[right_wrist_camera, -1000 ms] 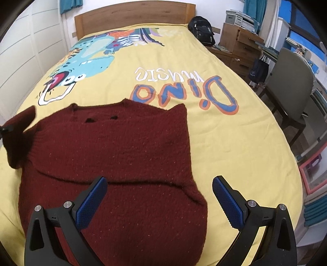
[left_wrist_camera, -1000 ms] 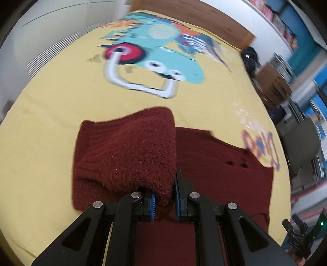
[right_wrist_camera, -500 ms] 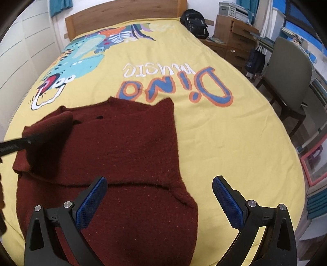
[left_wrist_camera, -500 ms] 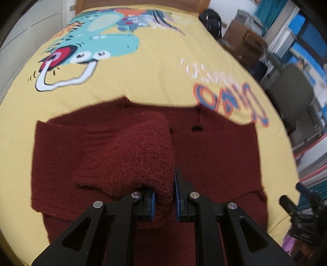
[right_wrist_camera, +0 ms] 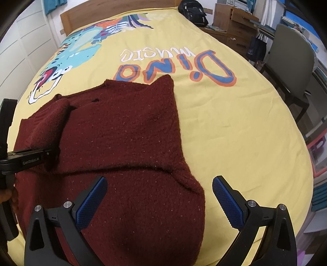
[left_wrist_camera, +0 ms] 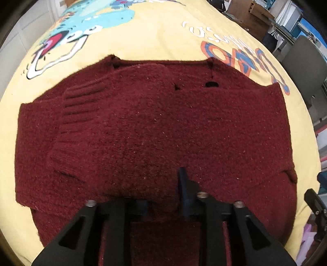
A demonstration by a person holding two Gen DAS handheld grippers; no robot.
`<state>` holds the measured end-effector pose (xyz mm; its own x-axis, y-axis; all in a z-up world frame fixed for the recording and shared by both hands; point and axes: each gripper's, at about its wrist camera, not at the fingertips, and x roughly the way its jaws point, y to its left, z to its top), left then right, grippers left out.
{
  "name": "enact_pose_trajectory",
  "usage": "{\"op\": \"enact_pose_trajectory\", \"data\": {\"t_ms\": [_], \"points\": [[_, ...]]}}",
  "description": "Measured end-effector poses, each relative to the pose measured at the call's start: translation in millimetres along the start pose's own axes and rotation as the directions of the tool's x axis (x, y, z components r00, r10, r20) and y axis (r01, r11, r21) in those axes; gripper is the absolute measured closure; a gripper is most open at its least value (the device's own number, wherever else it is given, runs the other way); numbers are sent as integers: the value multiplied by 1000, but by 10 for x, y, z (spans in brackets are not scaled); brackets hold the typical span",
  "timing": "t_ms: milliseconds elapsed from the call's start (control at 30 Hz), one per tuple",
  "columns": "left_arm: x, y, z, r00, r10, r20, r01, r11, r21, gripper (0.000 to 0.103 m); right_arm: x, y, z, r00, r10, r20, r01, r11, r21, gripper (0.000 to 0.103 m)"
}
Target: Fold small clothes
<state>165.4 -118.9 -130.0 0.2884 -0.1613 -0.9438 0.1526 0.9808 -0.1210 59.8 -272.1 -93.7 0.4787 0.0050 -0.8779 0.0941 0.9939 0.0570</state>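
Note:
A dark red knitted sweater (left_wrist_camera: 184,131) lies flat on the yellow bedspread (left_wrist_camera: 143,36); it also shows in the right wrist view (right_wrist_camera: 126,143). Its left sleeve (left_wrist_camera: 106,126) is folded across the body, ribbed cuff at upper left. My left gripper (left_wrist_camera: 163,200) is shut on the sleeve's near edge, low over the sweater; it appears at the left edge of the right wrist view (right_wrist_camera: 30,157). My right gripper (right_wrist_camera: 159,198) is open and empty, hovering above the sweater's lower right part.
The bedspread (right_wrist_camera: 235,126) carries a dinosaur print (right_wrist_camera: 77,55) and "Dino music" lettering (right_wrist_camera: 173,63). A grey chair (right_wrist_camera: 290,59), wooden drawers (right_wrist_camera: 235,22) and a black bag (right_wrist_camera: 193,11) stand beside the bed on the right. A wooden headboard (right_wrist_camera: 114,8) is at the far end.
My left gripper carried the sleeve to the right over the sweater's body and lowered it; the sleeve now lies flatter on the sweater. The right gripper stayed open, shifting slightly.

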Motion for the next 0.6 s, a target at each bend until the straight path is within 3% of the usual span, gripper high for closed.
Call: {"op": "enact_pose_trajectory", "data": {"t_ms": [133, 200, 267, 467, 600], "points": [[-48, 28, 13, 1000, 8, -15, -8, 1000, -17, 44, -25, 6, -38, 1000, 5, -1, -5, 1000, 0, 1], [-77, 37, 6, 1000, 6, -26, -6, 1000, -13, 15, -46, 8, -54, 1000, 4, 0, -4, 1000, -2, 1], [-155, 44, -13, 1000, -1, -27, 1, 1000, -5, 4, -61, 5, -61, 1000, 4, 2, -4, 1000, -1, 1], [-381, 164, -170, 1000, 21, -18, -21, 999, 35, 3, -85, 5, -100, 1000, 0, -1, 0, 1000, -3, 1], [-480, 472, -339, 999, 50, -7, -50, 999, -1, 3, -83, 43, -118, 1000, 2, -8, -2, 1000, -12, 1]]}}
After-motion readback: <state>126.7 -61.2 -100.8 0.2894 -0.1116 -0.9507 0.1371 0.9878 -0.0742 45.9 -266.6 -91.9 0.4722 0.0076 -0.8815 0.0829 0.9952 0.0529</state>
